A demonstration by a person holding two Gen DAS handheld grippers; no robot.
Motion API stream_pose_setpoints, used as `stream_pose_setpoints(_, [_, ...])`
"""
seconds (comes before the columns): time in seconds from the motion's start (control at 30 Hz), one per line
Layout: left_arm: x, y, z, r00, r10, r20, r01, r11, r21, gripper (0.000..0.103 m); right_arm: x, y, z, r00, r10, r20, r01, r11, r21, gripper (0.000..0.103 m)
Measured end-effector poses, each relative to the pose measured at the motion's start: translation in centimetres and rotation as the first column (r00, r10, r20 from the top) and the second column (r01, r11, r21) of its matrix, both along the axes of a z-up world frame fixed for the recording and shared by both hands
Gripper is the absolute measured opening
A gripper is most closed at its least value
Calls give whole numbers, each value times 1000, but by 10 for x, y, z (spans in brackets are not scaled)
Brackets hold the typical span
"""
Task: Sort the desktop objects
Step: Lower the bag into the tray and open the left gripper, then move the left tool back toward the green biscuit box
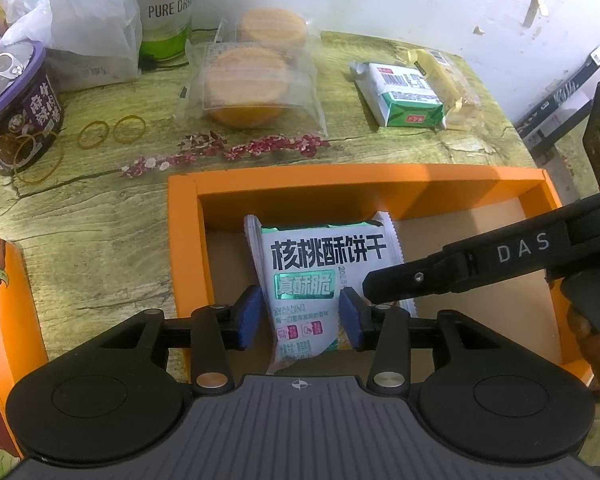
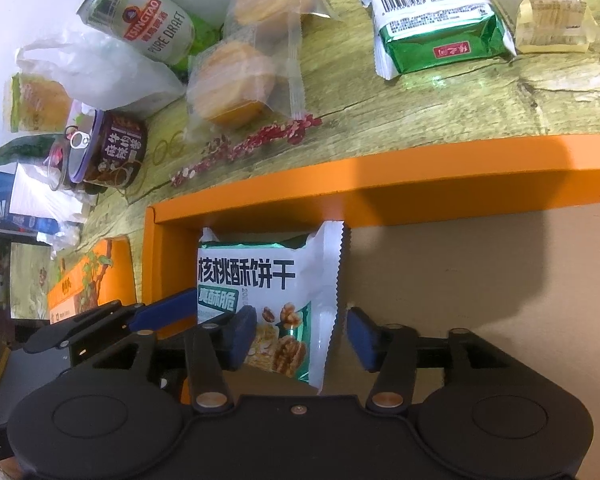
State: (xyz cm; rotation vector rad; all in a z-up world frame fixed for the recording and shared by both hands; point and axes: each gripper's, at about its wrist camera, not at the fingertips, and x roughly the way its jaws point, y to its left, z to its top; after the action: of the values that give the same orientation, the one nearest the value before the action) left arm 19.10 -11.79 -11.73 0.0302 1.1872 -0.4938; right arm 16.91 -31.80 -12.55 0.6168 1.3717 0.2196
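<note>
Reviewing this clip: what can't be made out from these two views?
- Left wrist: biscuit packet's lower end, hidden behind the left gripper; grip contact unclear.
- Left wrist: beer can's top, cut off by the frame edge.
- Right wrist: orange box's right side, cut off by the edge.
- Right wrist: right gripper straddles the packet; contact unclear.

The biscuit pack [image 1: 316, 280] lies in my box [image 1: 184, 216] by its far-left corner. Behind the box, cakes [image 1: 248, 84] sit left of another pack [image 1: 408, 96].
</note>
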Motion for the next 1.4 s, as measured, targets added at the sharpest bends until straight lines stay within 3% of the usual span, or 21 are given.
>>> stream_pose_setpoints(0.63, [-12,-4,0,1000,4,-10,-4,1000,2,44,-3,5,4,999,44,33,-43,999,-23,50])
stream_pose_setpoints(0.8, [-19,1,12,1000,1,3,-1,1000,-3,44,-6,-3,11,998,31,50,-29,999,-33,50])
stream_pose_setpoints(0.93, [-33,18,36,998,7,59,-5,1000,-25,46,-24,-31,45,989,10,146,2,996,-84,50])
stream_pose_setpoints(1.07, [-44,43,43,990,85,109,-86,996,3,49,-63,-81,89,955,-25,295,108,957,-268,56])
stream_pose_setpoints(1.23, [-48,55,19,992,129,8,-129,991,25,49,-98,-148,64,971,-198,134,236,882,-407,56])
stream_pose_setpoints(1.33, [-56,50,7,993,106,-56,-105,994,17,51,-115,-168,35,963,-264,49,262,886,-383,55])
stream_pose_setpoints(1.4, [-63,46,7,994,96,-48,-95,995,34,51,-121,-170,23,962,-273,22,264,899,-350,47])
